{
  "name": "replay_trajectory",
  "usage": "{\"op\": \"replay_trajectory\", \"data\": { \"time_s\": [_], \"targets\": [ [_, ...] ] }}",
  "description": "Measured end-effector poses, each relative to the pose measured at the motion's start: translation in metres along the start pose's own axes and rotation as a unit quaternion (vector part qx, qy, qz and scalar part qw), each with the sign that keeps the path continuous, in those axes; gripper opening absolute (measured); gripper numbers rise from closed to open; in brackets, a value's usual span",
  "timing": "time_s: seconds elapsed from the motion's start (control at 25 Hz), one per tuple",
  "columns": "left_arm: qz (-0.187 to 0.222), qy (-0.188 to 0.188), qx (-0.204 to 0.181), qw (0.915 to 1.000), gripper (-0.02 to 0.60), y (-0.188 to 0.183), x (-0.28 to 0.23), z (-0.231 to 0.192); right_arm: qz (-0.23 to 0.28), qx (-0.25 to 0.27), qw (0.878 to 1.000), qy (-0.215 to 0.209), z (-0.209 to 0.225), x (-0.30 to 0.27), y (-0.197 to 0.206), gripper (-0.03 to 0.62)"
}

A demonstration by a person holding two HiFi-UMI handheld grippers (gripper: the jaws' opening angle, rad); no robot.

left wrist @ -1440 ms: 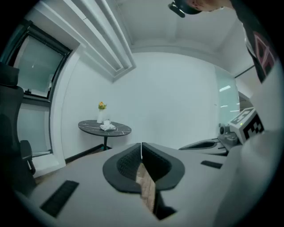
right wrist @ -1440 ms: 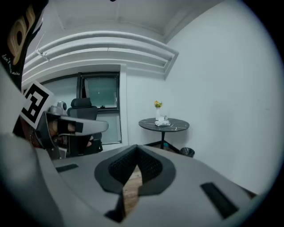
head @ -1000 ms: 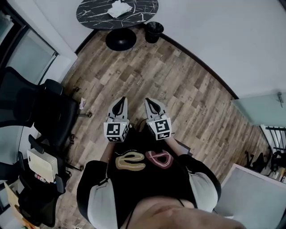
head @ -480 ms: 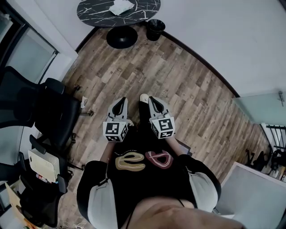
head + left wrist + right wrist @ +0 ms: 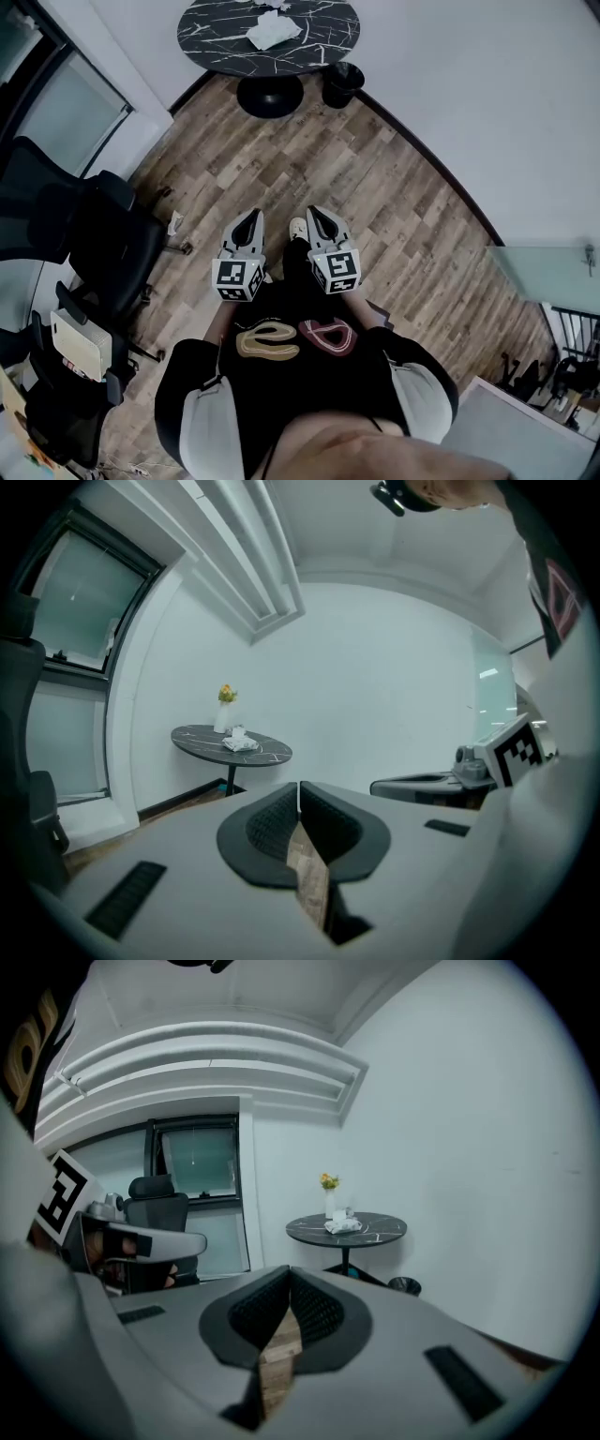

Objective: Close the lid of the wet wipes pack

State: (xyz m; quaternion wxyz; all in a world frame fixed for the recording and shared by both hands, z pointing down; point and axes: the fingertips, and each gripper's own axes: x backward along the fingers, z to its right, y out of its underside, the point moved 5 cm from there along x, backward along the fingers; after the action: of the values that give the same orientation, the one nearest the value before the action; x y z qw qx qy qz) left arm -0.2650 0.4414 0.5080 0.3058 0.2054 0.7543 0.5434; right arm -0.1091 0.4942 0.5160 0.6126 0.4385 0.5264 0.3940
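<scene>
The wet wipes pack lies on a round black marble table far ahead, by the white wall. It shows small in the left gripper view and the right gripper view, next to a vase of flowers. My left gripper and right gripper are held side by side in front of my chest, far from the table. Both are shut with nothing between the pads, the tips touching in each gripper view.
A black waste bin stands beside the table's round base. Black office chairs stand at the left by glass panels. The wood floor stretches between me and the table. My shoe tip shows between the grippers.
The table has come closer and lower in the head view as I walk toward it. Both grippers travelled with me, still shut and side by side.
</scene>
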Motion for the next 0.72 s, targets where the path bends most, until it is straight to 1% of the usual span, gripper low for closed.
{"op": "replay_trajectory", "data": {
  "time_s": [0.24, 0.36, 0.72],
  "targets": [
    [0.007, -0.003, -0.006, 1.0000, 0.021, -0.026, -0.068, -0.001, 0.003, 0.004, 1.000, -0.016, 0.052, -0.048, -0.026, 0.011],
    [0.011, -0.012, -0.003, 0.9999, 0.021, -0.036, -0.095, -0.002, 0.001, 0.009, 0.999, -0.033, 0.071, -0.068, -0.035, 0.011],
    [0.008, -0.047, 0.011, 0.9988, 0.021, -0.043, -0.166, 0.006, -0.012, 0.022, 0.995, -0.093, 0.120, -0.110, -0.047, 0.011]
  ]
}}
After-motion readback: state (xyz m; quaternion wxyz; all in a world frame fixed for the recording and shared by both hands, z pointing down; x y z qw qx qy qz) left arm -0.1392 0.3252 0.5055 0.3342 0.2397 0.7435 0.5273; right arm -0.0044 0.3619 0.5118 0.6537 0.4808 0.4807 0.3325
